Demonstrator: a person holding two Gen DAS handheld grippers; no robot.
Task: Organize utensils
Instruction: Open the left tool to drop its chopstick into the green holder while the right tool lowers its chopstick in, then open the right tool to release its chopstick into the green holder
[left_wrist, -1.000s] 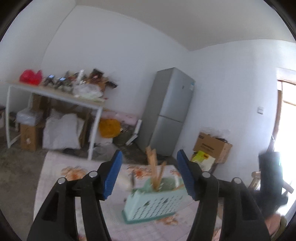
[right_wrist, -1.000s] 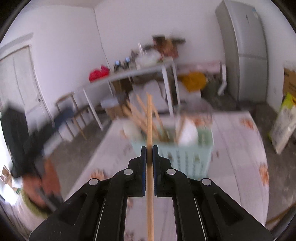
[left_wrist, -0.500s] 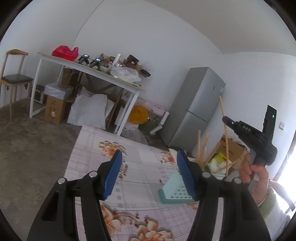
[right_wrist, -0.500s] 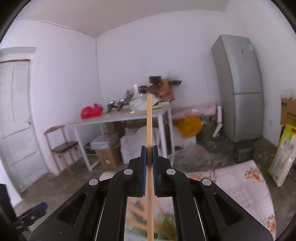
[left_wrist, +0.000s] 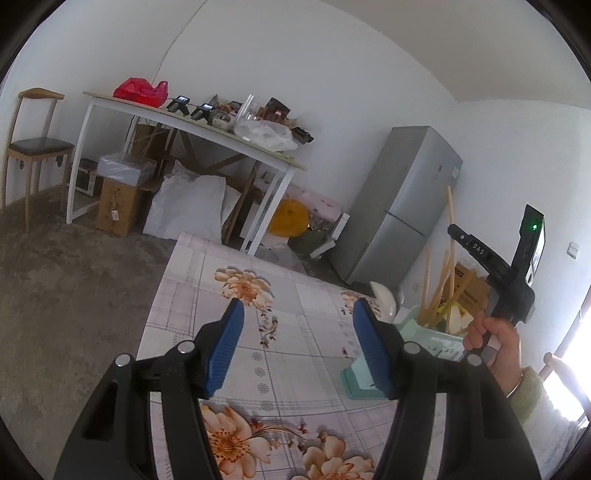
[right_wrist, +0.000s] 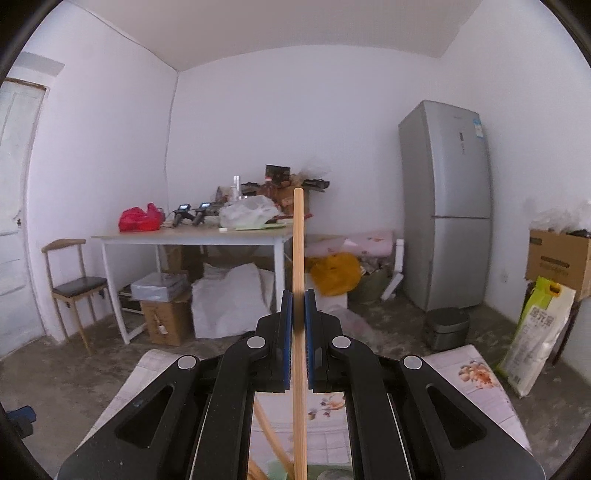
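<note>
One long pale wooden chopstick (right_wrist: 298, 258) stood upright between the blue pads of the right gripper (right_wrist: 297, 314), which were pressed together on it about halfway along its length. Its top end rose in front of the far white desk (right_wrist: 192, 236), and its lower end ran down out of sight at the bottom of the right wrist view. In the left wrist view the same chopstick (left_wrist: 450, 221) showed above the black body of the right gripper (left_wrist: 495, 266), gripped by a person's hand (left_wrist: 493, 338) in a green knitted cuff (left_wrist: 528, 391). Just below and beside that hand sat a mint-green perforated plastic basket (left_wrist: 360, 380) on the table, with several more wooden chopsticks (left_wrist: 439, 295) leaning at angles inside it and a white rounded utensil (left_wrist: 384, 297) at its near corner. The left gripper (left_wrist: 297, 347) hovered over the table with its blue pads spread apart and nothing between them; its right finger partly hid the basket. The table was covered with a pale checked cloth printed with large flowers (left_wrist: 280, 339). Further off, a grey two-door refrigerator (left_wrist: 402, 206) stood against the white wall, a wooden chair (left_wrist: 33, 147) stood at the left, and a red bag (left_wrist: 140, 90) lay on the cluttered desk.
</note>
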